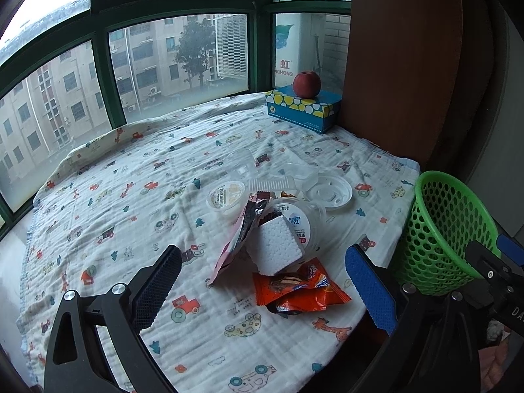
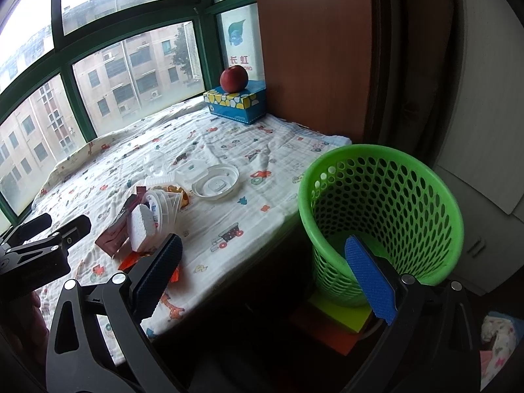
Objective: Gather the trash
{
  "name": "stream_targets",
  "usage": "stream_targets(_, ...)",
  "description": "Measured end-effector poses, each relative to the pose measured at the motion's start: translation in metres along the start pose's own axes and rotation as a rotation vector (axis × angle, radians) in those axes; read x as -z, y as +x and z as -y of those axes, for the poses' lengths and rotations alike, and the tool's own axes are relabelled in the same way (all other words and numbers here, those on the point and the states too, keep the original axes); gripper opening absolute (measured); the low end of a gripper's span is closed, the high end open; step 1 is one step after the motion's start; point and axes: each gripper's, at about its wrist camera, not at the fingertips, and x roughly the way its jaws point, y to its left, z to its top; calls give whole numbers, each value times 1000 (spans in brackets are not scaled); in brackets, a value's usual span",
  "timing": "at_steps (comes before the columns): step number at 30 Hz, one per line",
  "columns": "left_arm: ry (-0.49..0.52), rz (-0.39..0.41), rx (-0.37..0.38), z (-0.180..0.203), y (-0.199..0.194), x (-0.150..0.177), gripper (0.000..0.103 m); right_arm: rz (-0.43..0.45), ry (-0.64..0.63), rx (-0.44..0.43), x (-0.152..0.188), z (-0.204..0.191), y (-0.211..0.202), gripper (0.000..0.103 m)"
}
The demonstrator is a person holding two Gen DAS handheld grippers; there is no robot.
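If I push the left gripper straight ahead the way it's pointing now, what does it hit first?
Most likely the white foam block, which sits between the open fingers of the left gripper, with the orange snack wrapper just below that line. Depth is uncertain, so the wrapper could touch first.

One green perforated plastic basket, one red apple, one blue spotted tissue box, one orange snack wrapper, one white foam block, two printed plastic tubs.
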Motion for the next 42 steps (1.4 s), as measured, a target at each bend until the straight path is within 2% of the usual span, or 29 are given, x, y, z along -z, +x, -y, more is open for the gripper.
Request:
stream_targets(15,-9,-24,-21,-10,15,-6,97,-8,-29,-23,-9,-9,19,98)
stream_targets(29,-30,-36,-45,-29,25,-14,97,-38,-67,-83,-20,-23,49,98)
stream_targets(42,-75,-41,-107,-69,28,-16,97,-73,-152,-168,-19,-62,73,96)
